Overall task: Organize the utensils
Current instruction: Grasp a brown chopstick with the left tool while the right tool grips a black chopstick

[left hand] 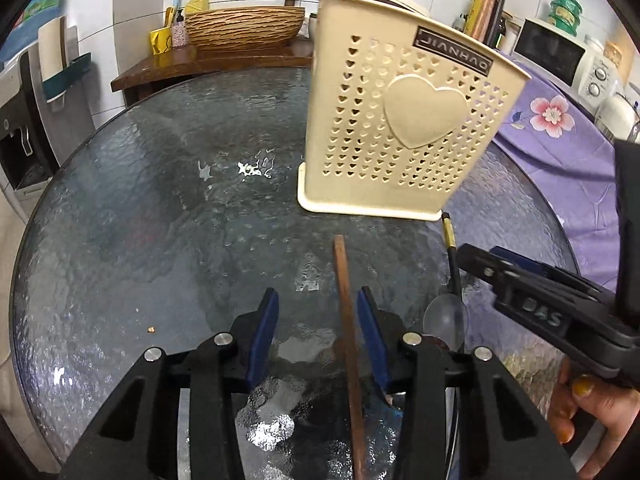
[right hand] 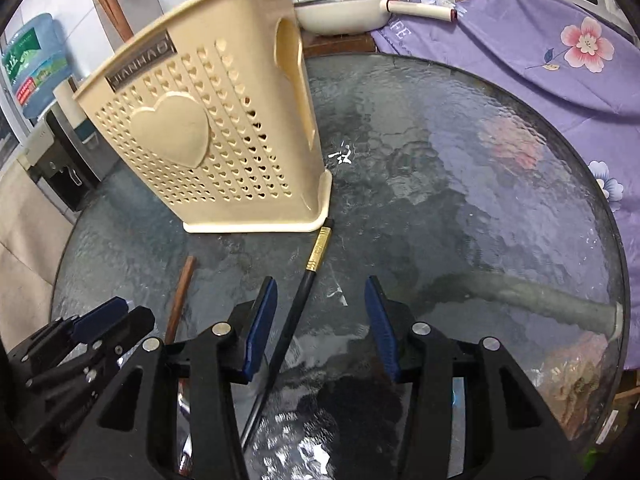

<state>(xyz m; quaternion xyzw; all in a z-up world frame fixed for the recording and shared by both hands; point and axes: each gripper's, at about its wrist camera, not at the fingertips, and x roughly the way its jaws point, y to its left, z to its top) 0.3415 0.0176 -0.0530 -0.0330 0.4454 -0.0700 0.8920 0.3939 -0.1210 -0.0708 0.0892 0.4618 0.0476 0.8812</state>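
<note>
Reading "JIANHAO", the cream utensil holder [left hand: 404,120] stands on the glass table [left hand: 160,220]; left gripper [left hand: 318,308] and right gripper [right hand: 322,300] both spread, empty

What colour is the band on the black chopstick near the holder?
Gold, on the black chopstick; clearest in the right wrist view.

Both the brown chopstick [left hand: 349,344] and black chopstick [right hand: 298,304] run off the bottom edge.
</note>
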